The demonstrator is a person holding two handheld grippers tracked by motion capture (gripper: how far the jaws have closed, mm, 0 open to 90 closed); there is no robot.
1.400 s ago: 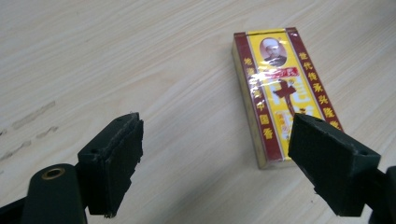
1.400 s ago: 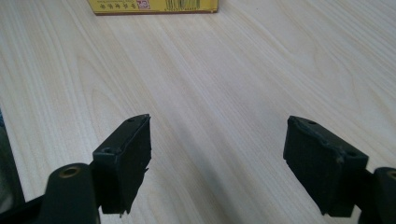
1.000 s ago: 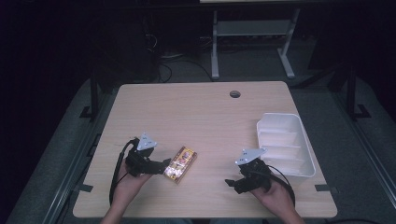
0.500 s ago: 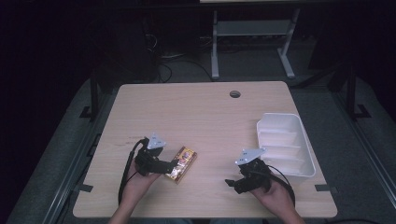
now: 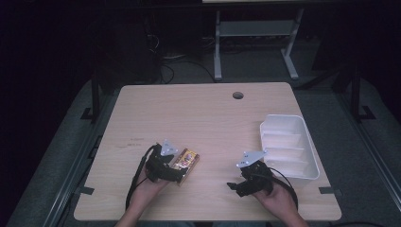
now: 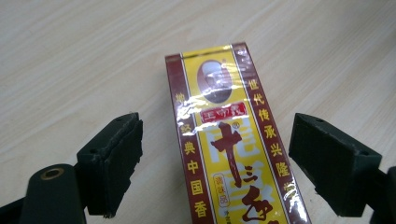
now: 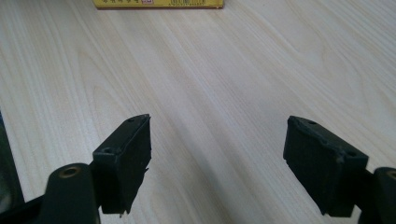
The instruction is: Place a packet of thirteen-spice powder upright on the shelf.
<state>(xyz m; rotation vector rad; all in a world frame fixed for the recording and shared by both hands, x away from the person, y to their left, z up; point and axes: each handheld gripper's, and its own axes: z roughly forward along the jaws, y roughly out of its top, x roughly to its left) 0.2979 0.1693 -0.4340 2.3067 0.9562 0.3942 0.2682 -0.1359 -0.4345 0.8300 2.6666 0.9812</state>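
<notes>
Left gripper (image 6: 215, 163): jaws spread either side of the box (image 6: 231, 140), lined up to pinch.
Right gripper (image 7: 217, 163): spread wide, idle over bare table (image 7: 224, 84).

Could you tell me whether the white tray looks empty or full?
Empty: the white tray shows bare compartments in the high view.

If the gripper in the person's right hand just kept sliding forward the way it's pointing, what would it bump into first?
Probably the yellow and red box. The right gripper is open over bare table, and the box's edge lies straight ahead across its line. The high view agrees: it points left toward the box, though exact depth is unclear.
</notes>
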